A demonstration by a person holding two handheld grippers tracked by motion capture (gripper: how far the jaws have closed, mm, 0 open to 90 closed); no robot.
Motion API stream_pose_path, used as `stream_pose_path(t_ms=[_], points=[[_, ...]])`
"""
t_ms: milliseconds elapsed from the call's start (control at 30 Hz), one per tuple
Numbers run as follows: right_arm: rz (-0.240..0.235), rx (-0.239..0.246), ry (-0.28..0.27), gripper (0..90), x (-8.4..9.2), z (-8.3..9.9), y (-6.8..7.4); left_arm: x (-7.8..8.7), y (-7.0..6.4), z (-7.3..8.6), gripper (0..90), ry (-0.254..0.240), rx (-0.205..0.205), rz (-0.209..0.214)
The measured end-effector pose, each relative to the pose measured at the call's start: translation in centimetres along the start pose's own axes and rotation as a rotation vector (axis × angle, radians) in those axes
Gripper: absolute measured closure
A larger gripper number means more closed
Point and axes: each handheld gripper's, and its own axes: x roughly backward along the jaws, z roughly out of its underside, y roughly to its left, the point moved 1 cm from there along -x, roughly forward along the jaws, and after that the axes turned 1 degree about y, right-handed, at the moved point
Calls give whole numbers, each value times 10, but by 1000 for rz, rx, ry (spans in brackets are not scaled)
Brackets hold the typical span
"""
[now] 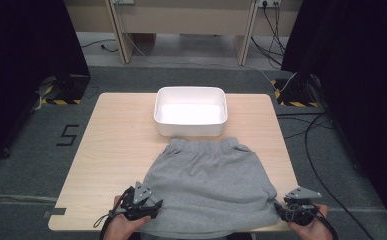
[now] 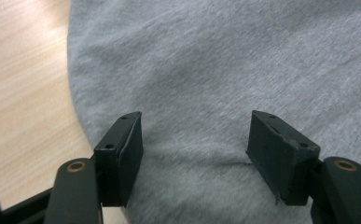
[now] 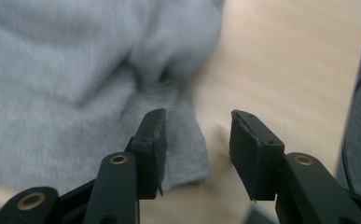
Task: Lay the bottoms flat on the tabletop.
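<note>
A pair of grey shorts (image 1: 208,185) lies flat on the wooden table (image 1: 116,145), waistband towards the far side and hem at the near edge. My left gripper (image 1: 153,207) rests at the hem's left corner. In the left gripper view its jaws stand open (image 2: 194,149) over the grey cloth (image 2: 215,70), with fabric under the gap. My right gripper (image 1: 281,210) sits at the hem's right corner. In the right gripper view it is open (image 3: 197,149); a corner of the cloth (image 3: 66,84) reaches beside its left jaw, and bare wood shows in the gap.
A white rectangular tub (image 1: 191,90) stands at the table's far middle, just beyond the waistband. Bare wood lies left of the shorts. Cables (image 1: 316,150) run over the grey floor to the right, and dark curtains flank both sides.
</note>
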Motion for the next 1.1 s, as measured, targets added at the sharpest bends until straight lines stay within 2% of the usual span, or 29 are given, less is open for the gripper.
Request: stream_pose_path(t_ms=[67, 167, 200, 233, 300, 333, 400, 467, 533, 567, 633, 700, 767, 800, 833, 867, 967, 1033, 1100], points=[[-8, 28, 62, 568, 8, 4, 1, 3, 1, 3, 345, 8, 0, 5], [-18, 70, 131, 555, 17, 7, 13, 7, -1, 4, 345, 22, -14, 3], [-25, 91, 124, 538, 18, 6, 16, 8, -2, 3, 344, 30, -23, 6], [-38, 92, 109, 532, 19, 3, 18, 8, -2, 3, 345, 38, -30, 10], [-48, 67, 52, 507, 22, -7, 18, 8, -1, -1, 342, 40, -39, 10], [-38, 48, 18, 493, 22, -13, 17, 7, 0, -3, 338, 30, -31, 6], [-15, 60, -59, 478, 17, -30, 12, 3, 3, -12, 337, 7, -22, 9], [-30, 43, -123, 473, 8, -47, 8, -5, 5, -23, 337, -13, -13, 16], [-35, 56, -141, 465, -4, -64, 10, -15, 8, -35, 338, -33, -8, 24], [-52, 81, -143, 464, -10, -73, 13, -21, 8, -41, 338, -41, -3, 39], [-91, 125, -129, 459, -26, -89, 19, -34, 9, -52, 341, -29, -7, 48], [-94, 144, -117, 447, -43, -104, 25, -47, 10, -57, 346, -5, -10, 50], [-90, 171, -91, 438, -58, -116, 30, -57, 14, -59, 346, 12, 8, 56], [-89, 162, -69, 439, -65, -120, 33, -58, 16, -59, 334, 1, 22, 58], [-88, 173, -48, 432, -73, -124, 33, -58, 17, -60, 341, 0, 25, 57], [-81, 167, -17, 403, -80, -126, 34, -58, 17, -60, 343, -1, 25, 57], [-99, 91, -37, 370, -89, -132, 29, -59, 15, -60, 338, 4, 22, 52], [-106, 66, -40, 358, -92, -134, 25, -59, 15, -61, 338, 8, 22, 45], [-107, 67, -47, 356, -93, -135, 24, -60, 15, -63, 338, 15, 26, 43]])
